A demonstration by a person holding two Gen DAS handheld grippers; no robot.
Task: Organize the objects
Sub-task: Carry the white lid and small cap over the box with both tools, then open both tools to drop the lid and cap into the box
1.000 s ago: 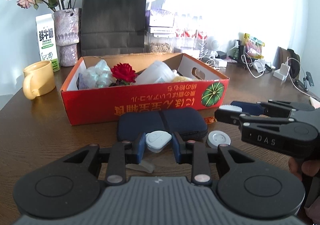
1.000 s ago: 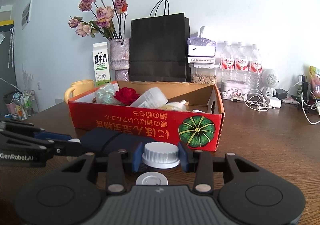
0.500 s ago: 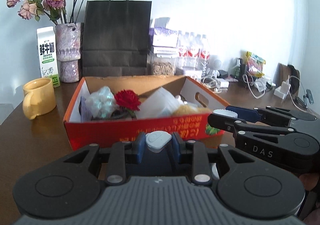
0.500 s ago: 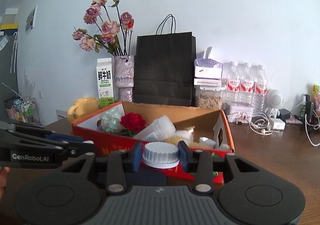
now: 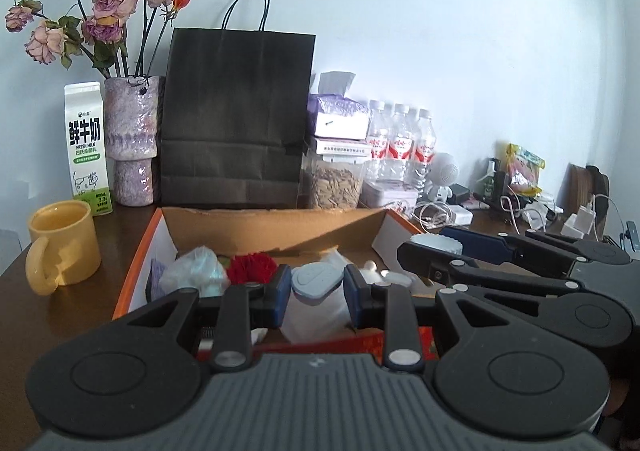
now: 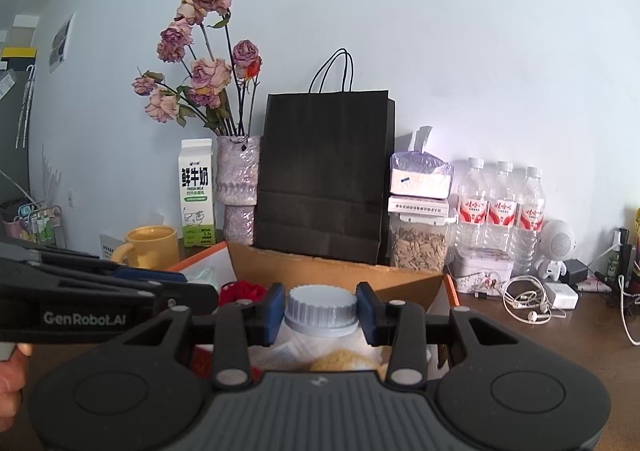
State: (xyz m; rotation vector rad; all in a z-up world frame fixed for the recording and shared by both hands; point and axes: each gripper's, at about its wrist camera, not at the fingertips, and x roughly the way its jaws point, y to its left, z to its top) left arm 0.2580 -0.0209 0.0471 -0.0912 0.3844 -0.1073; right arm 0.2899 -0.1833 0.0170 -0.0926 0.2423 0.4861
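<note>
Surface [image 5: 24, 315]: I see brown wood.
Black paper bag [image 5: 236, 119]: upright behind the box.
Orange box [image 5: 140, 263]: already holds a red flower [image 5: 252, 267].
Yellow mug [image 5: 64, 243]: left of the box.
Left hand-held gripper [image 5: 317, 293]: clamped on a white fob [image 5: 316, 283], above the box.
Right hand-held gripper [image 6: 322, 313]: clamped on a ribbed white cap [image 6: 322, 309], above the box.

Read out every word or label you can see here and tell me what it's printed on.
"鲜牛奶" and "FRESH MILK": milk carton.
"GenRobot.AI": side of the left gripper.
Red labels on the water bottles: too small to read.
Strip on the white box above the seed jar: blurred.
</note>
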